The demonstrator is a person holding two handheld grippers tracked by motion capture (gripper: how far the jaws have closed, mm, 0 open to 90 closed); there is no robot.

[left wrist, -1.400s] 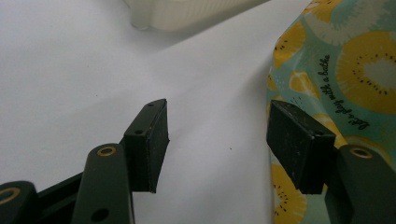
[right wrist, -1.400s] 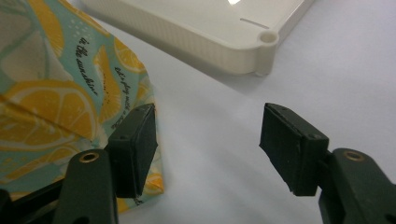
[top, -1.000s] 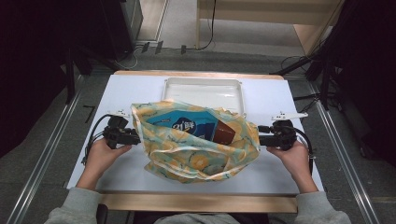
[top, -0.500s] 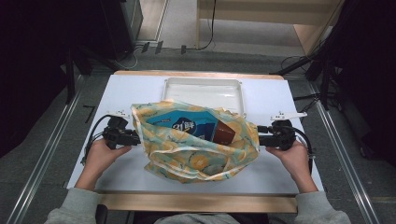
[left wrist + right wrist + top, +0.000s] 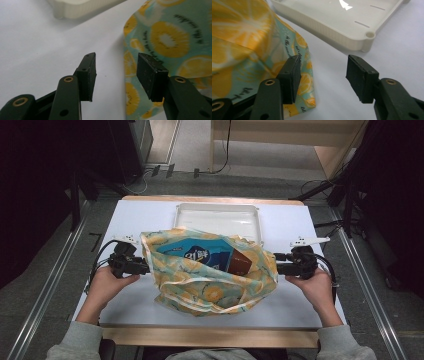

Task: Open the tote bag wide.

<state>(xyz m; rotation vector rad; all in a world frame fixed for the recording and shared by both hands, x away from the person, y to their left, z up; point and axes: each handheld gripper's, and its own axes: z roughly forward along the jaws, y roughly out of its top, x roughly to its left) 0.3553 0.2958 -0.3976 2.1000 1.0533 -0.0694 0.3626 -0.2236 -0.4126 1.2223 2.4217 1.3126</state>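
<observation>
Sitting at the middle of the white table (image 5: pixel 140 215), the lemon-print bag (image 5: pixel 210 285) gapes upward with a blue packet (image 5: pixel 192 252) and a brown carton (image 5: pixel 240 262) showing in its mouth — the carton to the right of the packet. Just behind the bag lies a shallow white tray (image 5: pixel 217 212), its near rim partly covered by the bag's top edge. The left gripper (image 5: pixel 142 266) lies level at the bag's left side, held in the person's left hand (image 5: pixel 102 285); its jaws have just been closing, yet they stand apart, and in the left gripper view the gap between them holds bare tabletop, with the bag's edge (image 5: pixel 130 65) running behind the right-hand jaw. The right gripper (image 5: pixel 280 264) mirrors it at the bag's right side, in the right hand (image 5: pixel 315 287). Its jaws too have just been closing but are parted and pinch nothing — the right gripper view shows the bag's corner (image 5: pixel 307 75) just behind the left-hand jaw, and the tray's corner (image 5: pixel 368 37) beyond.
</observation>
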